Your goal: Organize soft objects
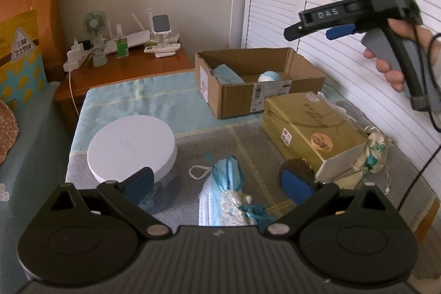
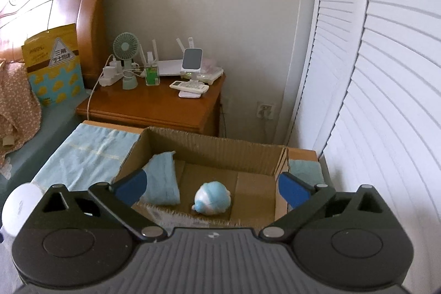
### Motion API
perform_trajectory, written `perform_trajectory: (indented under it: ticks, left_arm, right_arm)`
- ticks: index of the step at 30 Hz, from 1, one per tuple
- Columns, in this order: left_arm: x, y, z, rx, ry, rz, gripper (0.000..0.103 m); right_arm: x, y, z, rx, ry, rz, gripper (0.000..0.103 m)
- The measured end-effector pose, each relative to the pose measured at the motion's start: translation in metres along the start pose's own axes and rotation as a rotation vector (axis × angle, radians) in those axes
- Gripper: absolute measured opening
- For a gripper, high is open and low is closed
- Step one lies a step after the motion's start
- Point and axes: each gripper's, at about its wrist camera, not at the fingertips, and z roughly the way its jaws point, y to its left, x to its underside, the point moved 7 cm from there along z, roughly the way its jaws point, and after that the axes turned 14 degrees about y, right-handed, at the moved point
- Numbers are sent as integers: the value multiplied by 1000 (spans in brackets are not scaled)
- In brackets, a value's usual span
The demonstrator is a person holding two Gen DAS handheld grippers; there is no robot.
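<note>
Bedroom corner with louvred white doors [image 2: 386, 101], wooden nightstand [image 2: 154, 106] and a tabletop [image 1: 154, 101] draped in pale blue cloth. Open cardboard box [image 1: 248, 98] at the far side of the tabletop, containing a folded blue cloth [image 2: 162, 181] against its left wall and a small blue-and-white plush ball [image 2: 212, 199] near its middle. White round lid [image 1: 132, 148] at left; yellow carton [image 1: 308, 126] at right, just beside the box. Blue face mask bundle [image 1: 224, 194] with patterned pouch on the near tabletop, directly below the left gripper [image 1: 220, 181], fingers [image 1: 296, 183] spread wide, holding nothing. Right gripper [image 2: 212, 185] raised above the box, fingers [image 2: 292, 189] likewise wide apart and empty. Small printed fabric bag [image 1: 374, 153] beside the carton's right end.
</note>
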Motion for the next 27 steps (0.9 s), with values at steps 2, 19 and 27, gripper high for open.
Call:
perform_trajectory:
  ticks: [2,19,27]
  left_arm:
    - [2,-2,0,2,4,3,99]
    - [25,-13,11,7,58,19,99]
    - [35,-22,17,18,84,48,99]
  right_arm:
    - [9,2,-7,1,-5,-1,103]
    - [105,13,-37,-31,22,20,103]
    - [149,15,-39,-17,70,19,103]
